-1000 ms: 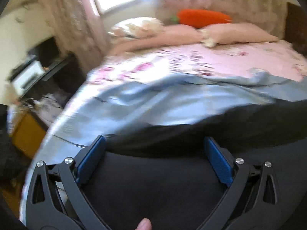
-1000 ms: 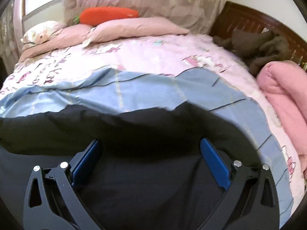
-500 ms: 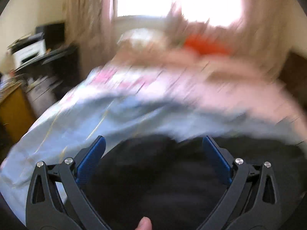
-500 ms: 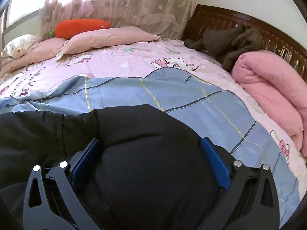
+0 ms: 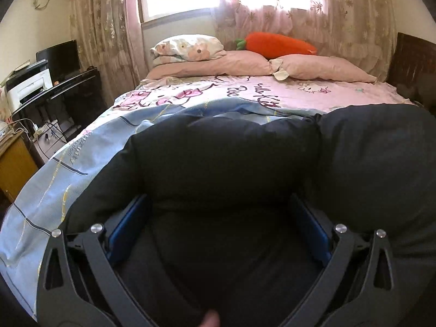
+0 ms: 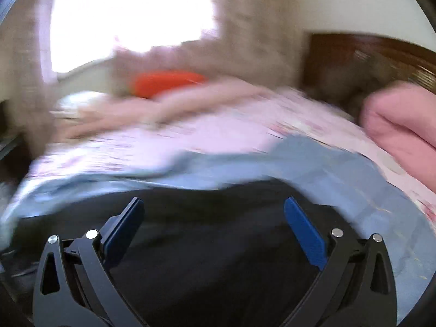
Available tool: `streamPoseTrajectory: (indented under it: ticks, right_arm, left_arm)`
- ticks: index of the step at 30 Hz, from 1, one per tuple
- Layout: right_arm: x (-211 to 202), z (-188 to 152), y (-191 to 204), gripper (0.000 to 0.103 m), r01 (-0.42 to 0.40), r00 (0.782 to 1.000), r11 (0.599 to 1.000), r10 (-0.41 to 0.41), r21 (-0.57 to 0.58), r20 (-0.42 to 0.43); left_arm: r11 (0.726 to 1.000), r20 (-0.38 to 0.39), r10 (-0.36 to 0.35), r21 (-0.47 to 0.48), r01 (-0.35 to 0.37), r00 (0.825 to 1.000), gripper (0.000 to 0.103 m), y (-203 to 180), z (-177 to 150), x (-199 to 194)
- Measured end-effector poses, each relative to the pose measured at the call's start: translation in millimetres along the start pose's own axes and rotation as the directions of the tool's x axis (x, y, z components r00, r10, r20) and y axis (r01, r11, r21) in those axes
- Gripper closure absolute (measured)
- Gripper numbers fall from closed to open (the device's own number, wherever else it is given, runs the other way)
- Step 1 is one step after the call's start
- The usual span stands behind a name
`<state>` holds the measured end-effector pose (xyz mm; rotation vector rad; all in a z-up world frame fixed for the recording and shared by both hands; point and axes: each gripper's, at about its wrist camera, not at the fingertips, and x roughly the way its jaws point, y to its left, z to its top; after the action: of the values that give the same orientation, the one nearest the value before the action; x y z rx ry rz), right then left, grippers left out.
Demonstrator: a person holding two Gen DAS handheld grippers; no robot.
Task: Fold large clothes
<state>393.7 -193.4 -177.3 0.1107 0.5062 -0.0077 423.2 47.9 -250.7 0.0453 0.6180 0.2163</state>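
A large black garment (image 5: 223, 163) lies bunched on the blue checked sheet (image 5: 90, 152) at the near end of the bed. In the left wrist view it bulges up between my left gripper's (image 5: 218, 201) wide-apart fingers and covers the tips of the blue pads (image 5: 122, 234). The left gripper is open. The right wrist view is blurred by motion. There my right gripper (image 6: 213, 203) is open too, low over the flatter black garment (image 6: 212, 261), with nothing pinched between its pads (image 6: 305, 231).
Pink pillows (image 5: 313, 68) and an orange carrot plush (image 5: 278, 45) lie at the bed's head under the window. A desk with a printer (image 5: 30, 87) stands left of the bed. A rolled pink blanket (image 6: 403, 125) lies at the right by the wooden headboard (image 6: 362, 54).
The black garment has heaped up higher around the left gripper's fingers. The right gripper is swinging fast, so its view has gone blurred. Both grippers stayed open.
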Motion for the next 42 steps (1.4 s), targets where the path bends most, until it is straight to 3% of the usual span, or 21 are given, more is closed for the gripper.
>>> streamPoseTrajectory:
  ticks: [2, 3, 4, 5, 7, 11, 12, 13, 14, 17, 21, 27, 30, 32, 33, 35, 36, 38, 42]
  right_arm:
    - [12.6, -12.6, 50.3, 0.001, -0.153, 0.983, 0.985, 0.144, -0.082, -0.113]
    - [23.4, -19.9, 65.8, 0.001, -0.164, 0.975, 0.979, 0.143, -0.119, -0.173]
    - [33.1, -26.5, 76.8, 0.001, -0.12, 0.976, 0.977, 0.084, -0.177, -0.201]
    - [38.4, -30.2, 77.6, 0.001, -0.101, 0.98, 0.971, 0.06, -0.215, -0.19]
    - [41.8, -21.0, 47.7, 0.001, -0.169, 0.967, 0.983, 0.151, -0.076, -0.205]
    - [68.7, -6.0, -58.8, 0.001, -0.05, 0.955, 0.985, 0.096, 0.166, -0.28]
    - [73.7, -7.6, -92.3, 0.002, -0.016, 0.958, 0.982, 0.068, 0.186, -0.278]
    - [75.7, -10.4, -114.4, 0.011, -0.024, 0.961, 0.988, 0.065, 0.154, -0.27]
    - [74.7, -13.3, -122.4, 0.014, -0.047, 0.961, 0.991, 0.079, 0.123, -0.266]
    - [72.0, -24.8, -119.8, 0.013, -0.056, 0.971, 0.996, 0.071, 0.072, -0.229]
    - [80.2, -39.1, -85.2, 0.009, 0.082, 0.983, 0.995, -0.089, -0.048, -0.159]
    - [81.9, -34.7, -97.6, 0.005, 0.097, 0.964, 0.994, -0.106, -0.046, -0.244]
    - [48.3, -25.5, -91.5, 0.001, 0.198, 0.924, 0.978, -0.206, -0.058, -0.32]
    - [16.2, -15.3, -80.4, 0.001, 0.149, 0.936, 0.986, -0.165, -0.076, -0.311]
    - [-2.4, -6.2, -71.0, 0.001, 0.136, 0.943, 0.982, -0.17, -0.132, -0.288]
    - [-49.1, 16.9, -51.7, 0.001, 0.178, 0.955, 0.95, -0.229, -0.257, -0.188]
    - [-73.1, 28.7, -44.8, 0.001, 0.174, 0.963, 0.942, -0.223, -0.286, -0.151]
    - [-127.5, 51.7, -32.6, 0.001, 0.167, 0.976, 0.937, -0.201, -0.308, -0.081]
    - [-252.0, 70.8, -18.3, 0.001, 0.194, 0.977, 0.953, -0.166, -0.234, 0.134]
  left_arm:
    - [1.0, 0.016, -0.013, -0.009, 0.013, 1.0, 0.002, 2.3, -3.6, -0.3]
    - [1.0, 0.021, -0.024, -0.014, 0.024, 0.999, 0.002, 4.3, -5.1, 0.0]
    - [0.999, 0.026, -0.042, -0.024, 0.043, 0.999, 0.002, 8.0, -7.0, 0.5]
    - [0.997, 0.025, -0.06, -0.036, 0.061, 0.998, 0.002, 10.6, -7.8, 1.2]
    - [0.996, 0.016, -0.072, -0.042, 0.073, 0.997, 0.002, 11.2, -8.1, 1.9]
    - [0.995, 0.011, -0.081, -0.05, 0.081, 0.997, 0.002, 12.3, -8.4, 2.6]
    - [0.995, 0.01, -0.081, -0.049, 0.082, 0.997, 0.002, 11.8, -8.2, 3.1]
    - [0.995, 0.01, -0.086, -0.048, 0.087, 0.996, 0.002, 11.0, -7.8, 3.0]
    - [0.995, 0.008, -0.089, -0.046, 0.089, 0.996, 0.002, 10.5, -7.7, 3.1]
    - [0.995, 0.011, -0.093, -0.044, 0.093, 0.996, 0.002, 10.9, -8.7, 3.4]
    - [0.995, 0.015, -0.084, -0.05, 0.085, 0.996, 0.002, 11.4, -10.6, 3.0]
    - [0.998, -0.027, -0.055, -0.039, 0.054, 0.998, 0.002, 8.1, -9.7, -0.2]
    - [1.0, -0.154, 0.017, -0.015, -0.02, 0.988, 0.002, 4.9, -2.2, -14.0]
    - [0.998, -0.239, 0.032, -0.035, -0.042, 0.97, 0.002, 3.0, 15.6, -36.0]
    - [0.999, -0.269, -0.008, -0.05, -0.005, 0.963, 0.002, 0.5, 23.2, -45.2]
    - [0.986, -0.329, -0.165, -0.069, 0.151, 0.93, 0.002, -12.9, 52.7, -86.1]
    - [0.982, -0.303, -0.188, -0.068, 0.176, 0.934, 0.002, -16.0, 63.5, -107.3]
    - [0.985, -0.222, -0.173, -0.03, 0.171, 0.96, 0.002, -23.9, 91.3, -175.7]
    - [0.969, -0.076, -0.211, 0.113, 0.219, 0.974, 0.002, -29.6, 114.0, -312.1]
